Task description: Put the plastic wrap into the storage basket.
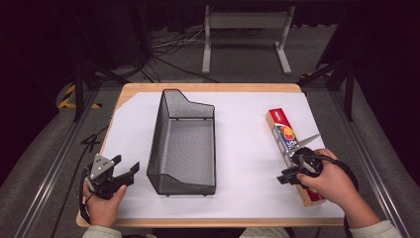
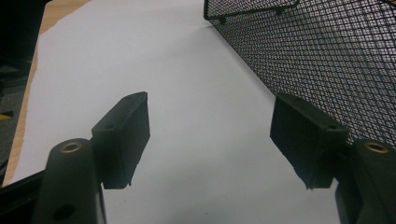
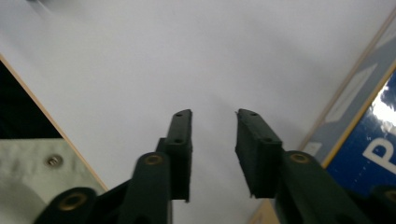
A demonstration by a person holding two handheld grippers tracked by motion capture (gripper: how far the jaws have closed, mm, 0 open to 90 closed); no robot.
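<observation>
Cardboard box (image 1: 291, 148), long and slim, lies at the table's right side, its axis running eleven to five o'clock, printed end pointing away. The right gripper (image 1: 287, 177) hovers just beside it at nine o'clock, jaws parted, gripping nothing. The left gripper (image 1: 126, 171) waits unclenched beside the mesh basket (image 1: 183, 144).

tabletop (image 1: 237, 148): bare white strip between mesh basket and box, passable | mesh basket (image 1: 184, 144): tall walls block mid-left, just beside left tongs (image 1: 128, 172) | long box (image 1: 289, 148): blocks right edge, just beside right tongs (image 1: 283, 178)
</observation>
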